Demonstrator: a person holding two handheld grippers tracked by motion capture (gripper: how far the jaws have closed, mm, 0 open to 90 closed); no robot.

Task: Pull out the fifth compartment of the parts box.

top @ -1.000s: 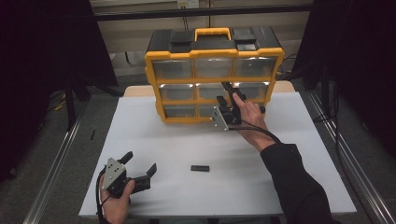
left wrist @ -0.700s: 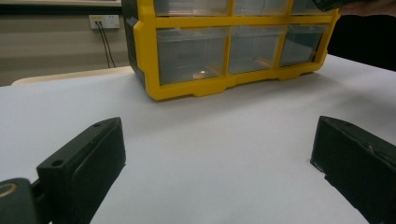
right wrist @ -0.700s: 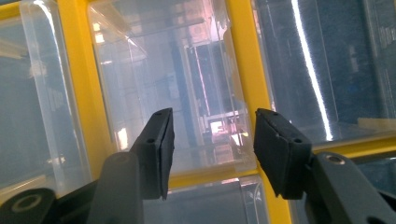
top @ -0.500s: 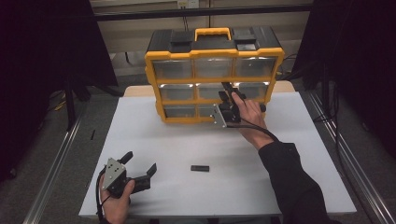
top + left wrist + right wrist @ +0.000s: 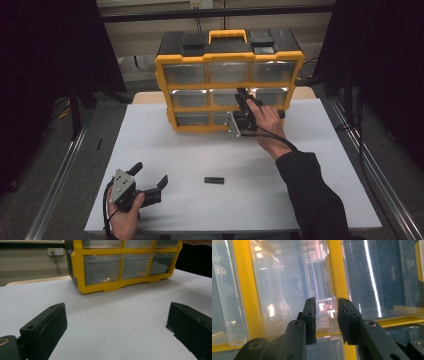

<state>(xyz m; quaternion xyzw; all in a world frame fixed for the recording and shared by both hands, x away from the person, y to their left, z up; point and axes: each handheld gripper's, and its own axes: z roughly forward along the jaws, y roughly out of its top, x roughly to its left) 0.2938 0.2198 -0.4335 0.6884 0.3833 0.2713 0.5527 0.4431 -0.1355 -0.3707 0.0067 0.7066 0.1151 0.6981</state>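
High view: the right gripper (image 5: 243,100) hides part of the organizer's (image 5: 228,82) middle drawer (image 5: 294,282); its jaws have just been closing, a narrow gap left at the clear drawer front, grip uncertain. The left gripper (image 5: 150,176) rests wide apart, empty.

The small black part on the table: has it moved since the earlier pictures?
No. The black part lies at the same spot on the table, same gap to the yellow organizer.

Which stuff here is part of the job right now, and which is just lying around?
In the job:
- right tool, jaws just closing at a clear drawer
- yellow organizer

Lying about:
- small black piece on the table
- left tool, open, resting at the table's near edge
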